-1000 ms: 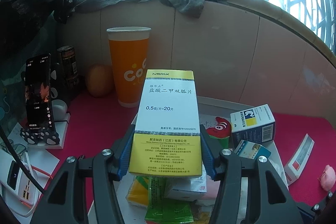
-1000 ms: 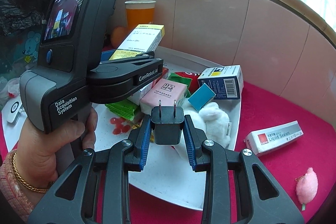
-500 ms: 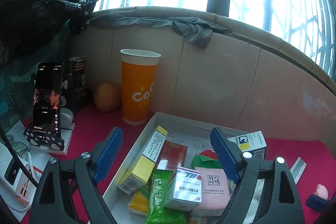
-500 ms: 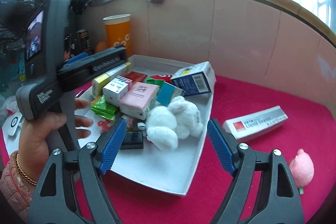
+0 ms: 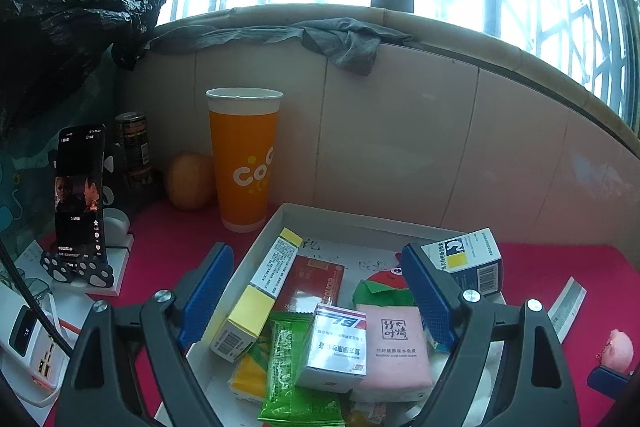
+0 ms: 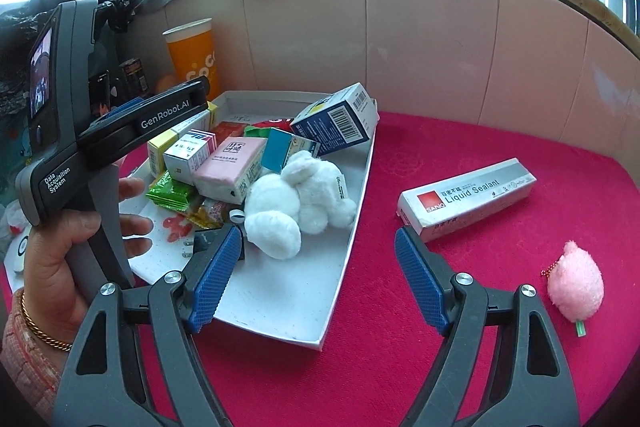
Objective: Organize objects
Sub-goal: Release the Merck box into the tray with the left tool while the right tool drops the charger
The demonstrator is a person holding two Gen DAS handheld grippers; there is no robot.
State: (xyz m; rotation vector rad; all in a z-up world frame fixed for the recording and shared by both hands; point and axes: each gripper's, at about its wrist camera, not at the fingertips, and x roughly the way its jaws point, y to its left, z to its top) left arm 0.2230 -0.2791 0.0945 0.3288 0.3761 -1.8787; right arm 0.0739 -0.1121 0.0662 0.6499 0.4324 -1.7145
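A white tray (image 5: pixel 280 223) on the red cloth holds several small boxes and packets. The yellow-and-white medicine box (image 5: pixel 260 291) lies in it along the left wall. My left gripper (image 5: pixel 316 267) hovers open above the tray with nothing between its fingers. In the right wrist view, the black plug adapter (image 6: pixel 204 241) lies in the tray (image 6: pixel 352 227), beside a white plush rabbit (image 6: pixel 296 203). My right gripper (image 6: pixel 318 243) stands open and empty over the tray's near corner. A liquid sealant box (image 6: pixel 468 195) and a pink pompom (image 6: pixel 576 287) lie on the cloth to the right.
An orange paper cup (image 5: pixel 244 163), an orange fruit (image 5: pixel 190 181), a can (image 5: pixel 134 147) and a phone on a stand (image 5: pixel 80 195) stand left of the tray. A tiled wall runs behind. A hand (image 6: pixel 72 247) holds the left gripper's handle beside the tray.
The left gripper opened and dropped the yellow-and-white box into the tray. The right gripper opened, left the black plug in the tray, and shifted right.
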